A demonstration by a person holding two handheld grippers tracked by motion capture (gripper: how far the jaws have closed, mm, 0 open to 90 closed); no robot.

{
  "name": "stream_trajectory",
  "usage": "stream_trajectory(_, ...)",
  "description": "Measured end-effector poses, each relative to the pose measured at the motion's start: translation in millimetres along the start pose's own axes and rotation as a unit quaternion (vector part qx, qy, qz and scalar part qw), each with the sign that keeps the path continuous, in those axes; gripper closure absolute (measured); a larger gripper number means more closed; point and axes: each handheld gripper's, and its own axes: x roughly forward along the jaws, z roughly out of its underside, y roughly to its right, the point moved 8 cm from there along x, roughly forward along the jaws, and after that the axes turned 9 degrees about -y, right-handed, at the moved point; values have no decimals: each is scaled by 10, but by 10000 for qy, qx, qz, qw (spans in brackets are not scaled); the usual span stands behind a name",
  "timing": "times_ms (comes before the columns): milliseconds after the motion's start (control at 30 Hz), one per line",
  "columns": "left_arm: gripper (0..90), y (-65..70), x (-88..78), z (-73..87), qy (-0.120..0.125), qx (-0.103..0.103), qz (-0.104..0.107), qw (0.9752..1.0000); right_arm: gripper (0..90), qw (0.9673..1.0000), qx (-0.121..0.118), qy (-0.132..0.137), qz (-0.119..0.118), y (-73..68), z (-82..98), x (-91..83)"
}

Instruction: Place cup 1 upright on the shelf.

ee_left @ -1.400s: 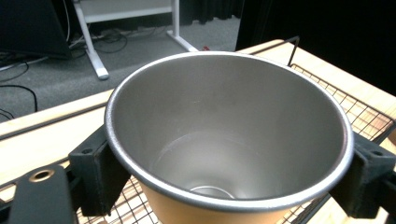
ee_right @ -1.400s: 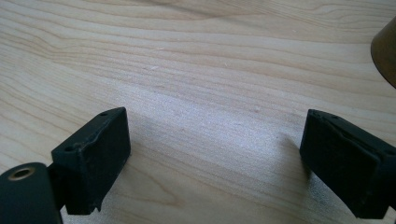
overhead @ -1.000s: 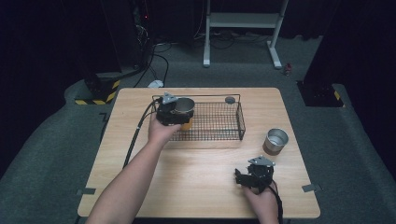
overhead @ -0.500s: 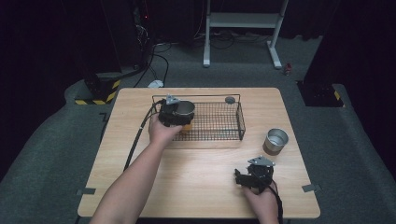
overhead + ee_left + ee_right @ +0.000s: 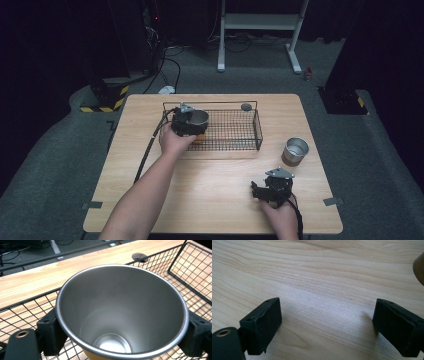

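Fingers [image 5: 50, 335] of the left gripper [image 5: 186, 123] pinch a shiny steel tapered cup with an orange base [image 5: 122, 312] from both sides, over the left end of the black wire basket [image 5: 235, 131]. Right gripper [image 5: 332, 327] fingers spread wide over bare light wooden surface [image 5: 210, 185]; a second steel cup [image 5: 294, 151] stands nearby.

I'm seeing a pale wood table [image 5: 150, 150] with visible grain and a matt, smooth finish. At its far edge I'm looking at a black wire basket [image 5: 235, 131], thin metal mesh. The cup [image 5: 120, 312] in my left gripper [image 5: 120, 340] is showing brushed, softly shining metal inside; a second metal cup [image 5: 295, 151] is gleaming near the right edge. My right gripper [image 5: 329, 325] is showing matt black, slightly rough pads [image 5: 262, 322].
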Motion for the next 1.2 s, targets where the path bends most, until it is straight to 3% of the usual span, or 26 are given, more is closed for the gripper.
stream_trajectory(367,138,-2,0,31,-152,-28,-19,9999,84,10000,1,-1,-1,0,0,0)
stream_trajectory(800,134,2,-16,59,-131,23,-101,9999,84,10000,1,-1,0,-1,0,0)
stream_trajectory(1200,124,16,-35,97,-131,-81,-78,9999,85,10000,1,-2,-1,-1,0,0)
